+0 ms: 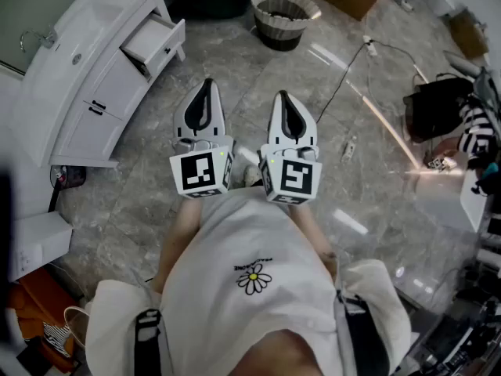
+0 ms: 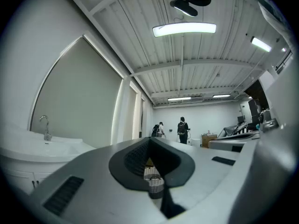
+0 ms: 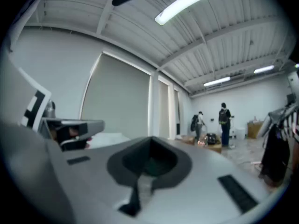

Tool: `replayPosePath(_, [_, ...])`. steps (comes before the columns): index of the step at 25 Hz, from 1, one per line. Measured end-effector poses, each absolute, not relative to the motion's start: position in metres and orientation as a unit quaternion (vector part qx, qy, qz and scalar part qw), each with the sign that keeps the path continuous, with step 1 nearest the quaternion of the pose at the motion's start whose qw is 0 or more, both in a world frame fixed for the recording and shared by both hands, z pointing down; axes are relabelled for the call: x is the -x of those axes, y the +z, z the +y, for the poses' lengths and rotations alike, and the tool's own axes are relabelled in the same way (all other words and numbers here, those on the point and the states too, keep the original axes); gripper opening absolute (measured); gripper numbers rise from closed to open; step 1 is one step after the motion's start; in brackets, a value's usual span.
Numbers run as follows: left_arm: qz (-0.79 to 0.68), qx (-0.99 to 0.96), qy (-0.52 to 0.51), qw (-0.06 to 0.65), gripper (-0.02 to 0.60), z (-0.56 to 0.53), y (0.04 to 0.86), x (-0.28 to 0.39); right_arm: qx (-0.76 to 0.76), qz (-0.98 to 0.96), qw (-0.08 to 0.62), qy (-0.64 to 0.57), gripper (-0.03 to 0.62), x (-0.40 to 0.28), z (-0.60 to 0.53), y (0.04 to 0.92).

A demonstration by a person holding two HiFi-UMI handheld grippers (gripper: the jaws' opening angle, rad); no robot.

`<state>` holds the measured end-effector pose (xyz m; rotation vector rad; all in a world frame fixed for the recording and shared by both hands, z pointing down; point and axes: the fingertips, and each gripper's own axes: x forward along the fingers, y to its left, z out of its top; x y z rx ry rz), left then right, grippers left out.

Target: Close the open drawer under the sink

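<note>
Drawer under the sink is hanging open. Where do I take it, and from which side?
Take the drawer by its front panel, the flat face turned toward the open floor. Come from that floor side, square to the panel, and push toward the cabinet. No handle shows on it from here, so pushing with the shut left gripper likely suits better than clamping.

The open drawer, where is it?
In the head view, upper left: the open drawer sticks out of the white sink cabinet, left of the round basket.
</note>
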<state>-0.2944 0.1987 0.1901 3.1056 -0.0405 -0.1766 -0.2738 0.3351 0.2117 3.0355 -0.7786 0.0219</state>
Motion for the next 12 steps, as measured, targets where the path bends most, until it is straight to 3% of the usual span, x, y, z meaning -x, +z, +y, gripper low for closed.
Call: replayPosePath(12, [-0.007, -0.998, -0.049, 0.038, 0.020, 0.197, 0.204, 0.281, -0.963, -0.266, 0.032, 0.035, 0.029, 0.263, 0.327, 0.228])
